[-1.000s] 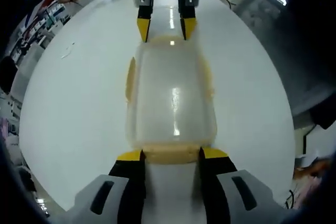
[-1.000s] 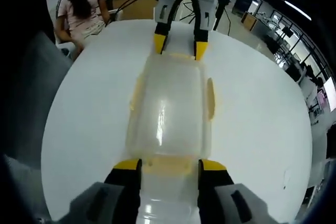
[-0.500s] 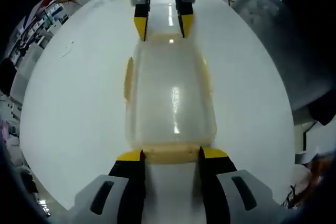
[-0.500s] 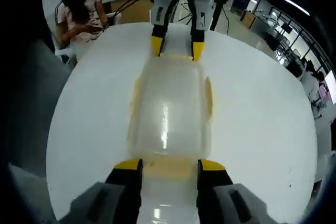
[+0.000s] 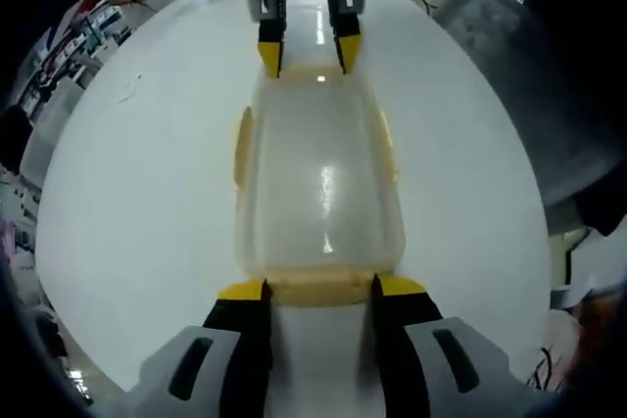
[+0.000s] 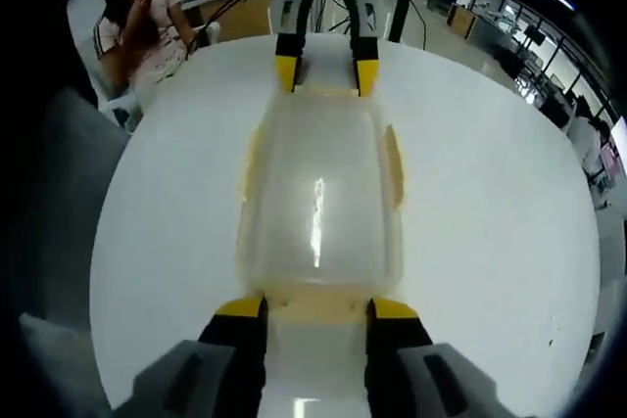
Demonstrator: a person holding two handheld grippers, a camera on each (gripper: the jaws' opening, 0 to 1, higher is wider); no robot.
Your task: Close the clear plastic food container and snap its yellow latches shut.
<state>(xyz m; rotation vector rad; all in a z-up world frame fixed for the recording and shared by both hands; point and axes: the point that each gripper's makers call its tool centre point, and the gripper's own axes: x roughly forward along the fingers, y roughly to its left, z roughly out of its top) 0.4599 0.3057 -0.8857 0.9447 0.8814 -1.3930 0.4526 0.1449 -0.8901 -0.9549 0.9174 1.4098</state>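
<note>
Left gripper view: my left gripper [image 5: 318,289] sits at the near end of the clear food container [image 5: 318,183], jaws spread apart on either side of the yellow latch [image 5: 319,287] there, gripping nothing that I can see. The container lies lid-down-closed on the white counter [image 5: 147,193]. At its far end I see the right gripper [image 5: 310,56], jaws open.

Right gripper view: my right gripper [image 6: 317,308] brackets the near latch [image 6: 317,299] with jaws parted. Across the container [image 6: 318,193], the left gripper [image 6: 326,75] stands likewise open. A seated person [image 6: 147,31] is beyond the counter [image 6: 490,212].
</note>
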